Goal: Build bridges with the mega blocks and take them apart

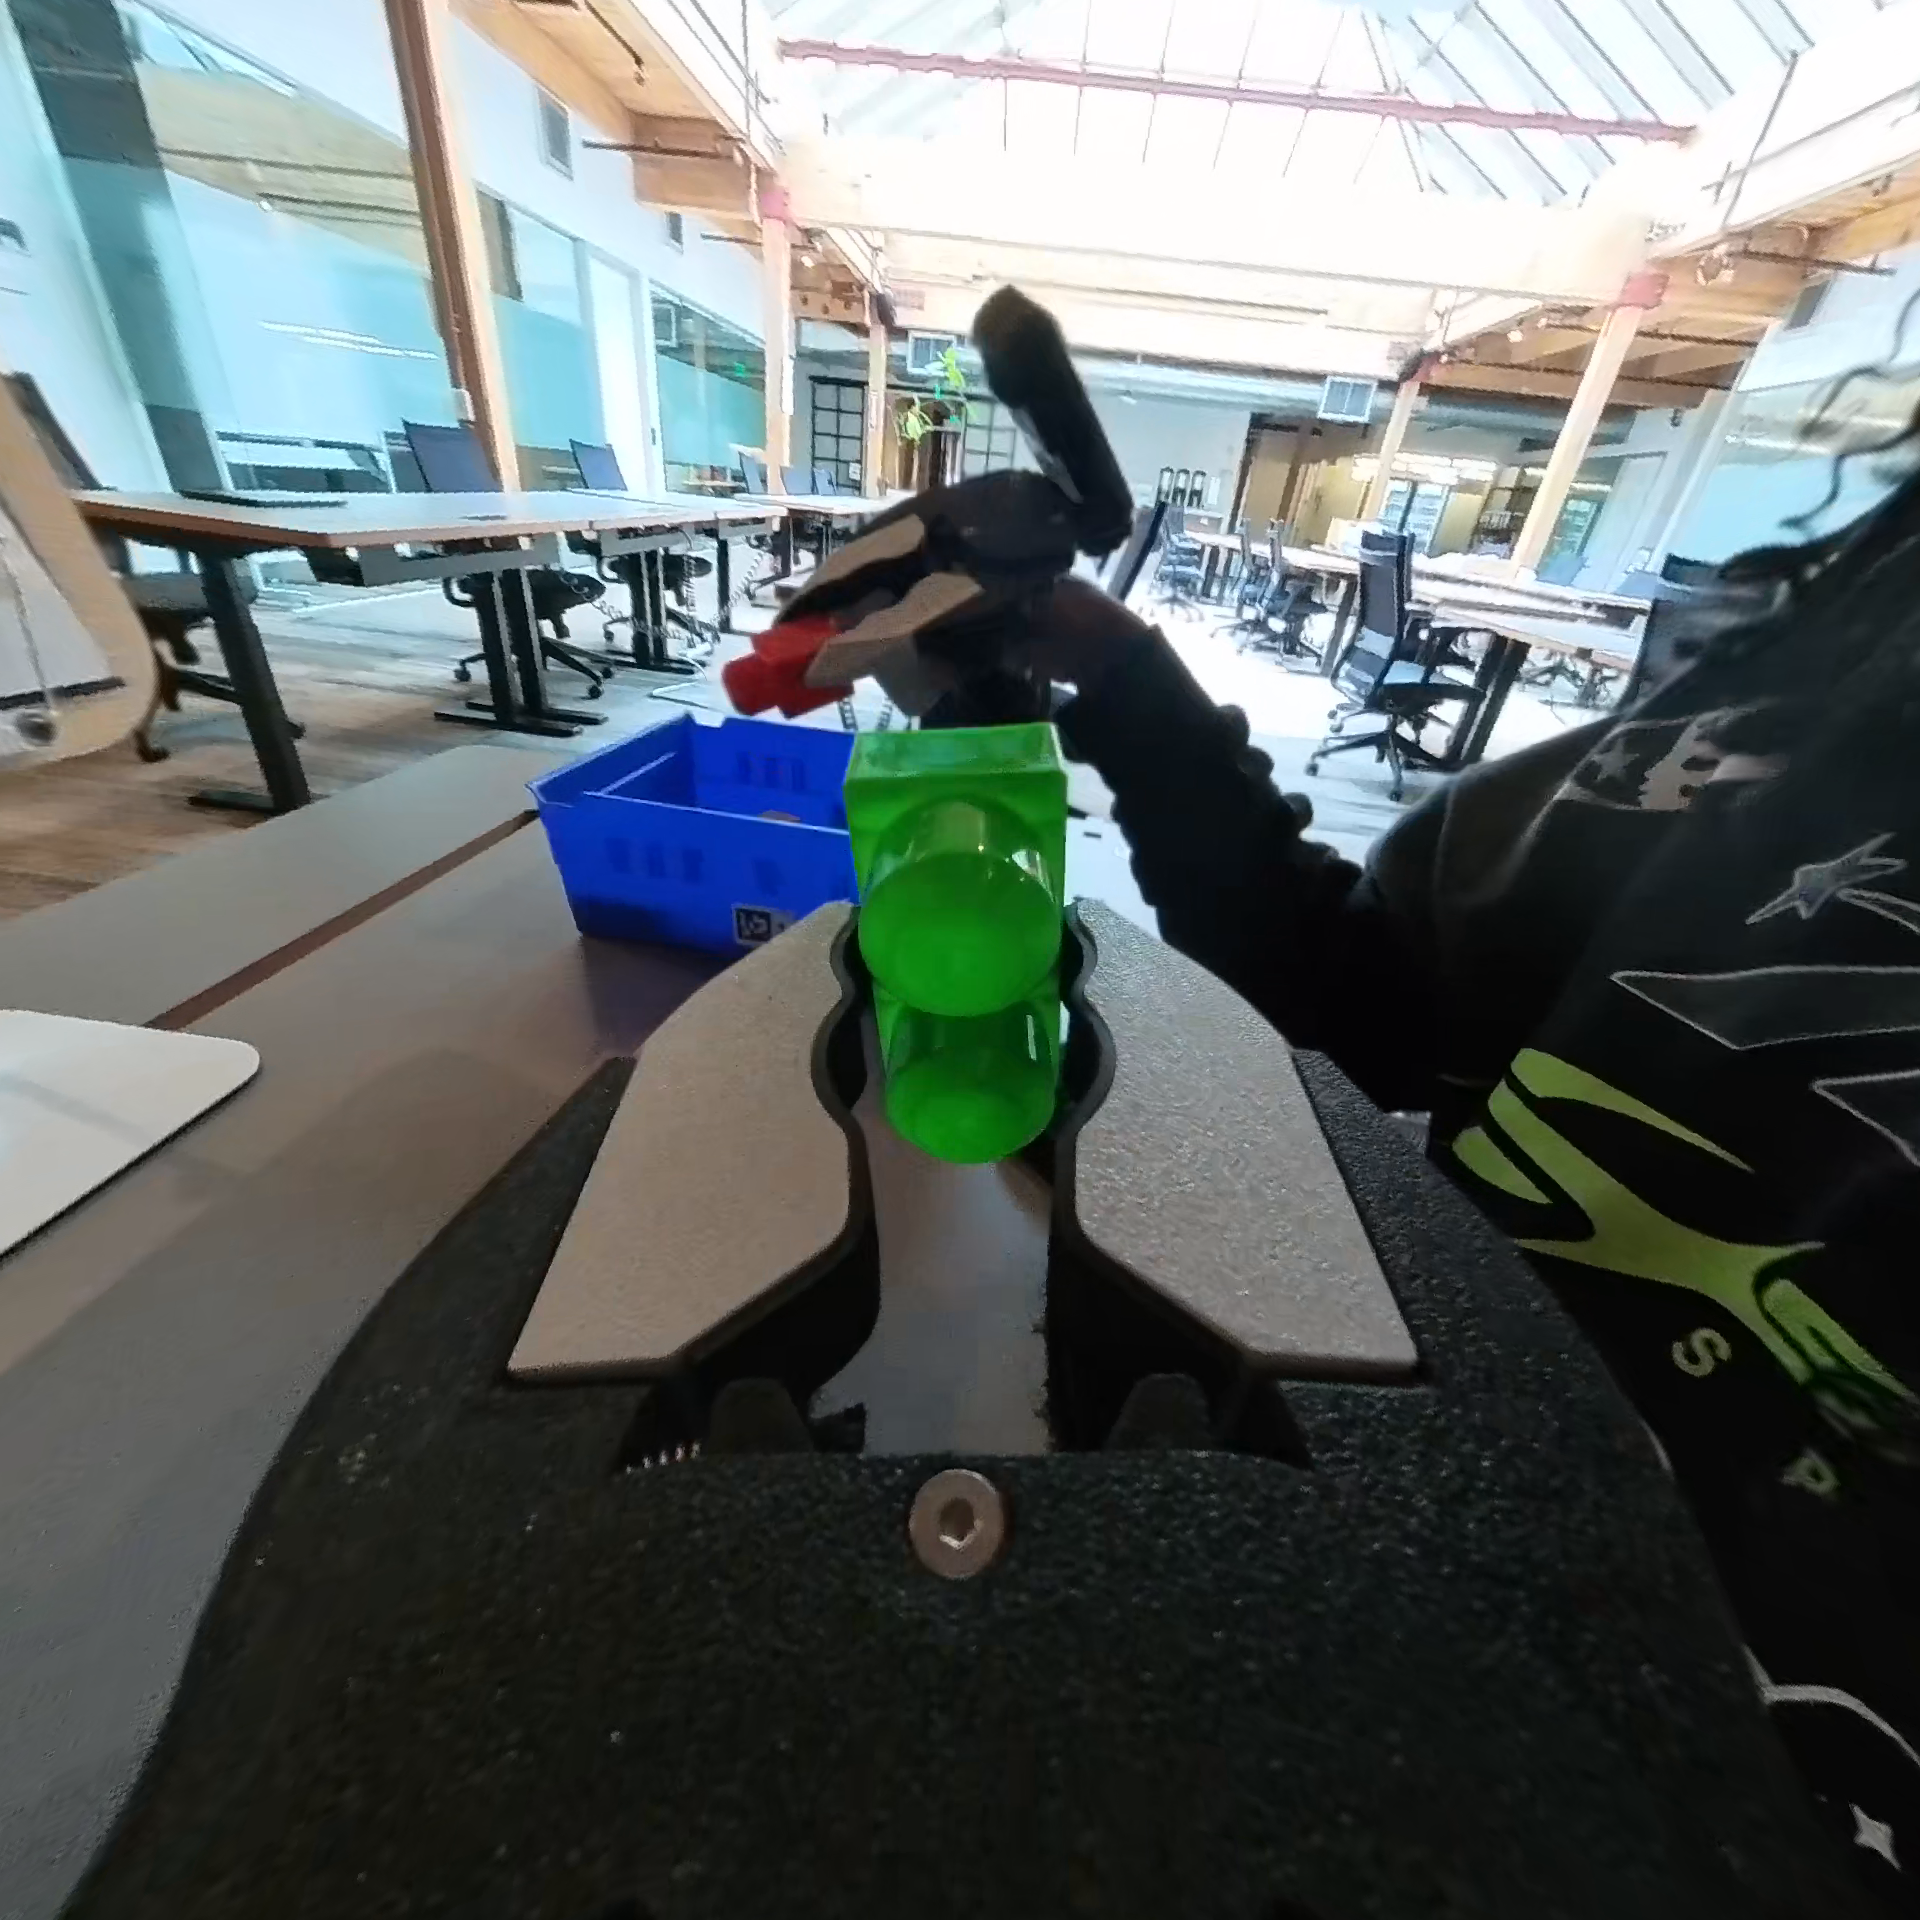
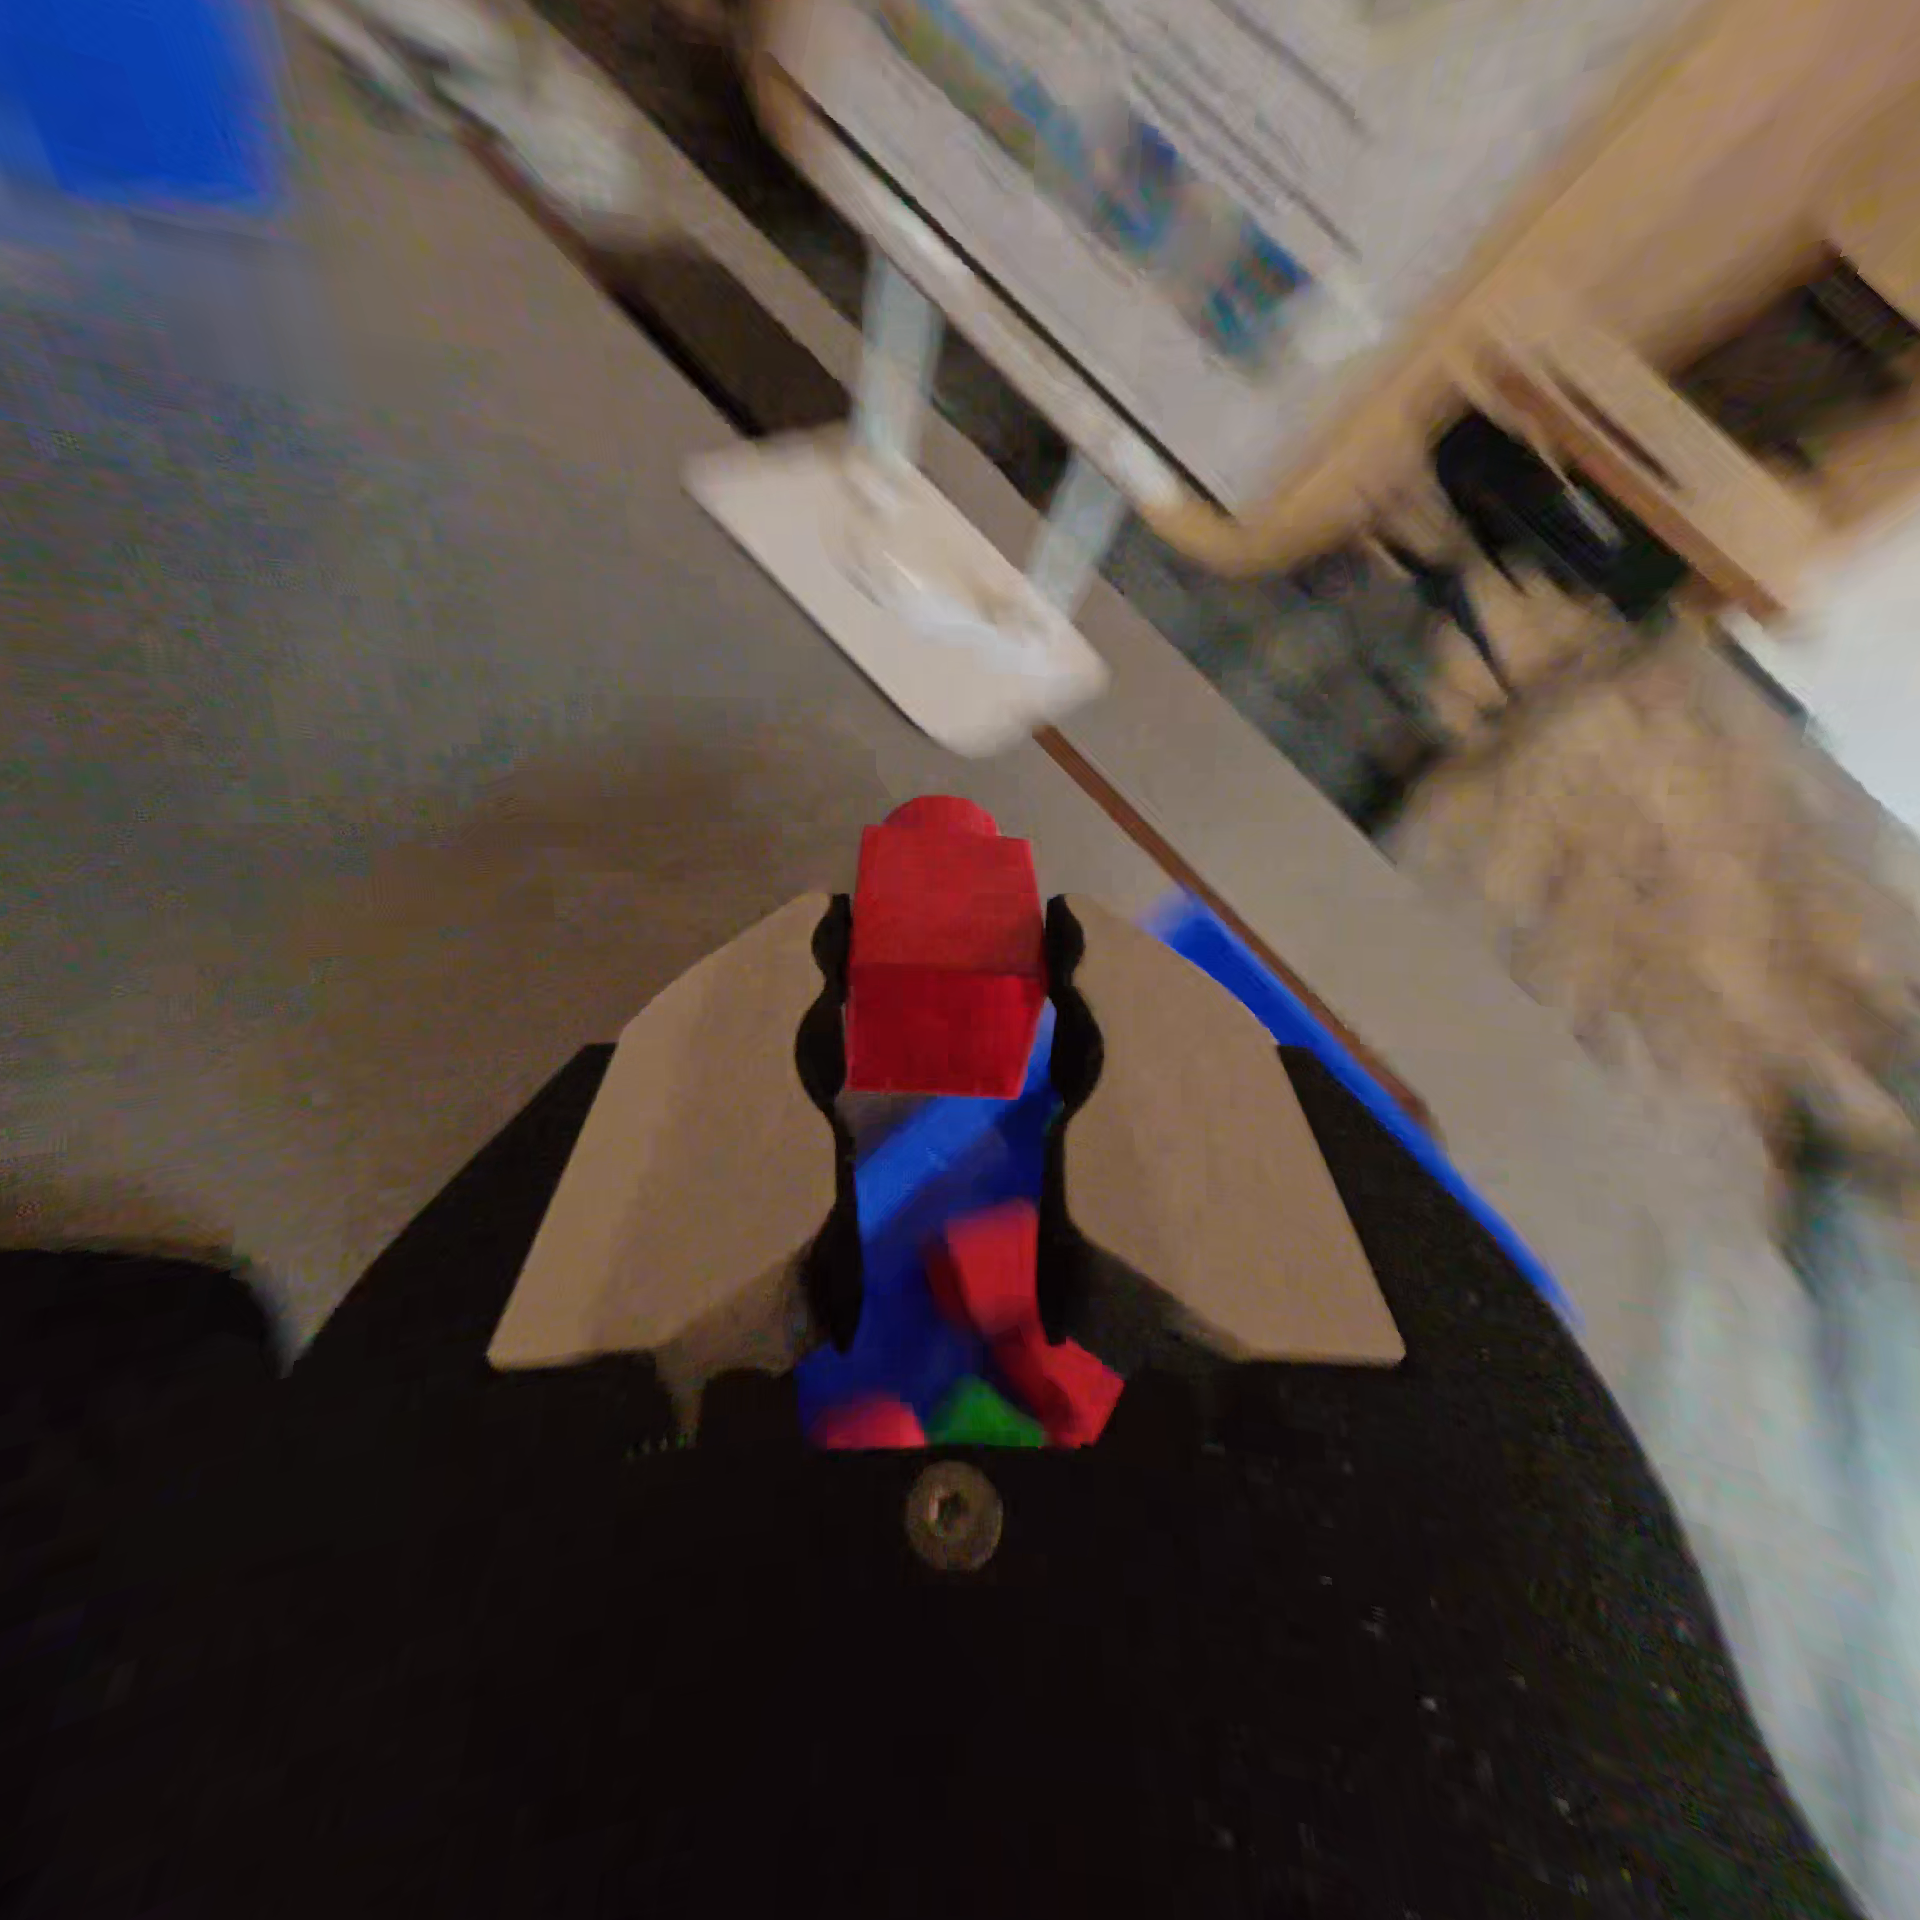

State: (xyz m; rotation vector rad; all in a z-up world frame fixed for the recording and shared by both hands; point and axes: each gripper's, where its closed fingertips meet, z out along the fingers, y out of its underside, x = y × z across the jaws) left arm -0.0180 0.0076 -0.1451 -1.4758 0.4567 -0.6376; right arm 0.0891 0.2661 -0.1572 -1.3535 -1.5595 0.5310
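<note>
My left gripper (image 1: 961, 966) is shut on a translucent green block (image 1: 956, 883), studs facing the camera, held above the dark table (image 1: 312, 935). My right gripper (image 2: 948, 935) is shut on a red block (image 2: 940, 966); the view is blurred. It also shows in the left wrist view (image 1: 821, 649), holding the red block (image 1: 769, 675) above the blue bin (image 1: 686, 821). Beneath the right gripper lies the blue bin (image 2: 914, 1195) with red blocks (image 2: 997, 1278) and a green block (image 2: 982, 1418) in it.
A white stand base (image 2: 894, 592) sits on the table, also at the left edge of the left wrist view (image 1: 94, 1101). A person's dark sleeve (image 1: 1299, 914) and torso fill the right. Office desks and chairs stand beyond the table. Across from one pair of fingers to the other is roughly 30 cm.
</note>
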